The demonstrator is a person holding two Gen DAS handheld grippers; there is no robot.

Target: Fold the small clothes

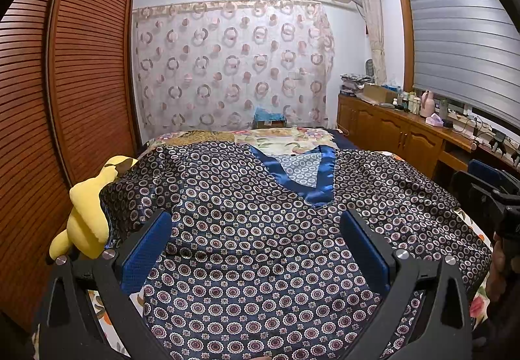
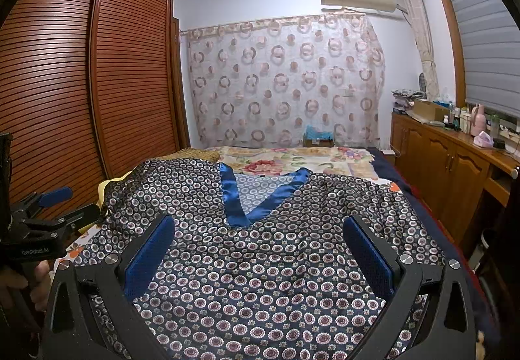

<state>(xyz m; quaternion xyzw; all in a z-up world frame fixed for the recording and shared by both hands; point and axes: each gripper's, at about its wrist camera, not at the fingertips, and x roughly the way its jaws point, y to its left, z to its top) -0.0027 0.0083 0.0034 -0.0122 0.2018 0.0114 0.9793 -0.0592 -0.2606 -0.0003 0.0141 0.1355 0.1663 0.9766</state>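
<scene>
Nearest to the cameras, the left hand-held gripper (image 1: 256, 249) hangs over the lower part of the shirt (image 1: 260, 246), with its two blue pads wide apart and nothing between them. The right hand-held gripper (image 2: 260, 249) is in the same state: jaws fully spread, empty, above the cloth and not touching it as far as I can see.

The shirt is dark with a pattern of small rings and has a shiny blue V-neck (image 1: 312, 178). It lies spread out with its front up on the bed (image 2: 292, 161), the hem toward the near edge of the bed and the neck toward the far edge. One sleeve reaches the left edge of the bed, where it lies partly over a yellow soft toy (image 1: 87, 213); the other sleeve goes out toward the right edge. The cloth has some soft wrinkles but no fold in it.

In my judgement the folding is not yet begun; this is the step of choosing where to take hold. The next move calls for each gripper to go out to its own side, close on a sleeve or a side edge, and bring it in over the middle. The cloth looks thin and slippery, so the pinch must catch it well.

Beyond the shirt the flowered bed cover is bare up to the curtain (image 2: 282, 80).
</scene>
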